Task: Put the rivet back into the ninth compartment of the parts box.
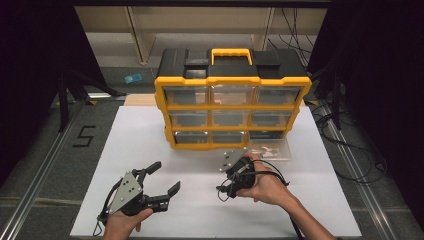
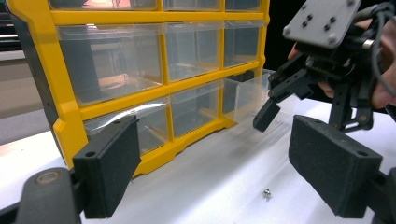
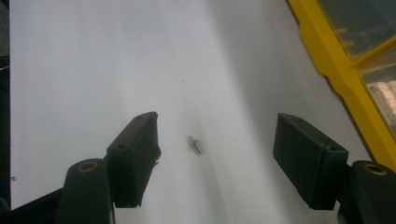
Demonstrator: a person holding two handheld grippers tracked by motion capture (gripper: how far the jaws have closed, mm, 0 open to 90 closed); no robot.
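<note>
We see the right gripper [image 1: 226,186] held near the middle of the white board [image 1: 150,135], its jaws spread wide above a tiny metal pin [image 3: 196,144] that lies loose on the bare surface between them, touched by neither. The pin is short, silvery and stepped (in the left gripper view it lies just ahead of the jaws). The left gripper [image 1: 162,177] rests toward the board's near left corner, jaws open on nothing. Smooth open board lies all round both. The yellow-framed drawer cabinet [image 1: 232,107] stands at the far edge, one clear plastic drawer [image 1: 272,150] pulled out beside it.
</note>
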